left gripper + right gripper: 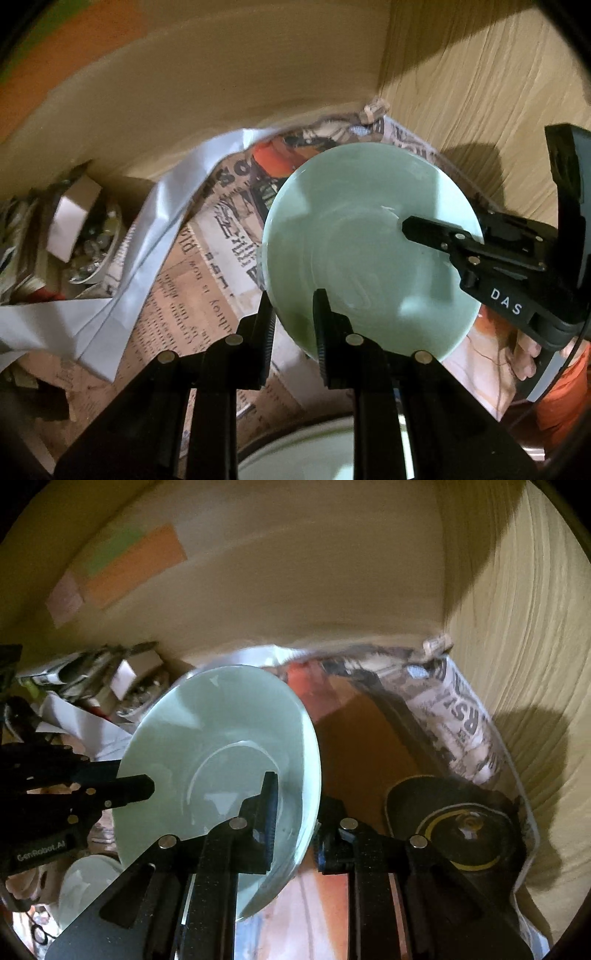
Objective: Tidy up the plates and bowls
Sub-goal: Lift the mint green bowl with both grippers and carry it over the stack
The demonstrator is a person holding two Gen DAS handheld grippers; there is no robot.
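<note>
One pale green glazed ceramic bowl (369, 251) hangs tilted above the newspaper-lined counter (207, 295), beige wall behind, wood panel right. The left gripper (293, 314) clamps its near rim; the right gripper (295, 812), marked "DAS", clamps the opposite rim. A second white dish (88, 886) sits below-left.

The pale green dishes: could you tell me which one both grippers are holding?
The large bowl, tilted up, with the left gripper and right gripper shut on opposite rims. The other dish lies untouched below.
</note>
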